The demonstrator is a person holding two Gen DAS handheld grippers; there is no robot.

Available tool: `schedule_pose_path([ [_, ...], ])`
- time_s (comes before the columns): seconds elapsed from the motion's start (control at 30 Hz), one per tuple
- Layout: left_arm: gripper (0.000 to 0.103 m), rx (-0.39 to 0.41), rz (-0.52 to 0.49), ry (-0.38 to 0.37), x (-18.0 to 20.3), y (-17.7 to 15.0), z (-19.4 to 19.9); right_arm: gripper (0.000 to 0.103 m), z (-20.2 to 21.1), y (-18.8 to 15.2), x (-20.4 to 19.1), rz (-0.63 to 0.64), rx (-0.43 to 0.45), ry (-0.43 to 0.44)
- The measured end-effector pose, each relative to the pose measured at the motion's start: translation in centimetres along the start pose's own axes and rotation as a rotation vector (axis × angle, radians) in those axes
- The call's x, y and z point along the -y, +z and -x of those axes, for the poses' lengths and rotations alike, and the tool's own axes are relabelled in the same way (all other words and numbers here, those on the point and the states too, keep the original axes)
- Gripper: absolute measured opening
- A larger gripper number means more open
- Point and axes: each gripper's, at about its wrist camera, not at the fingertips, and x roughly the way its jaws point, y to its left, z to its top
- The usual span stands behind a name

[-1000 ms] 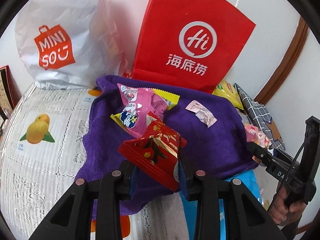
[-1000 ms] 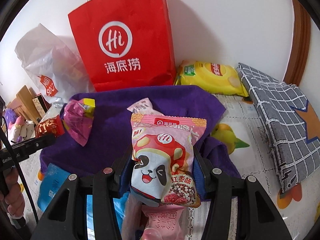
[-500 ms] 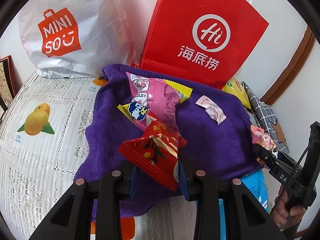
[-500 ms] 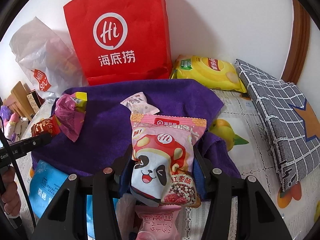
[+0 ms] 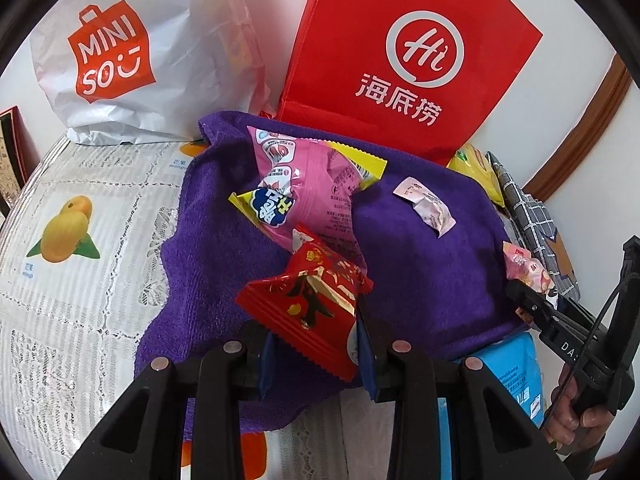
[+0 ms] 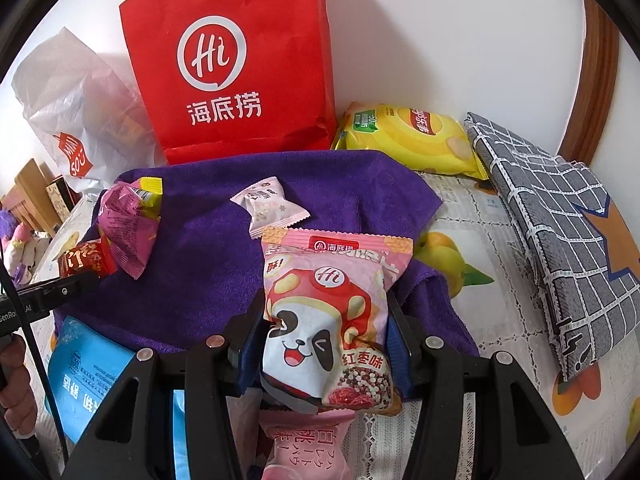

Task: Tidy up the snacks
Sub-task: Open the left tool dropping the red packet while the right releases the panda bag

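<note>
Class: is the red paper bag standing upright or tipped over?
Upright: the red paper bag stands on its base behind the purple towel, leaning against the wall.

White wall behind (brown wooden trim at right), daylit.

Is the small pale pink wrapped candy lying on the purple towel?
Yes, the pale pink candy rests flat on the purple towel, untouched by either claw.

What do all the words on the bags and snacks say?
"MINISO": white bag.
"Hi 海底捞": red bag.
"Hi 海底捞", "酥!", "红枣味": panda packet in the right gripper.
"白桃": pink packet below it.
Red packet in the left gripper, blue pouch, yellow chip bag, small pink candy: print too small or blurred to read.
</note>
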Motion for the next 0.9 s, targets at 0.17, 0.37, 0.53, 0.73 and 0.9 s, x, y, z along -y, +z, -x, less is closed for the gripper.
schedule_pose_path([
  [0.17,0.032,-0.007,0.006,-0.008,0.01,0.06,-0.23,0.053,-0.03,-0.02,0.0,0.0,0.003,0.002],
  [0.37,0.032,-0.008,0.016,-0.012,-0.18,-0.02,-0.25,0.053,0.0,-0.01,0.04,-0.008,0.007,0.009],
  [0.53,0.032,-0.002,0.024,-0.009,-0.29,-0.03,-0.2,0.053,-0.11,-0.06,-0.16,0.001,0.01,0.001],
  [0.73,0.032,-0.005,0.035,-0.003,-0.45,0.07,-0.32,0.053,-0.17,-0.13,-0.28,0.01,0.011,-0.002],
  [0.9,0.032,0.0,0.038,0.001,-0.43,0.02,-0.46,0.054,-0.14,-0.19,-0.52,0.026,0.018,-0.005],
])
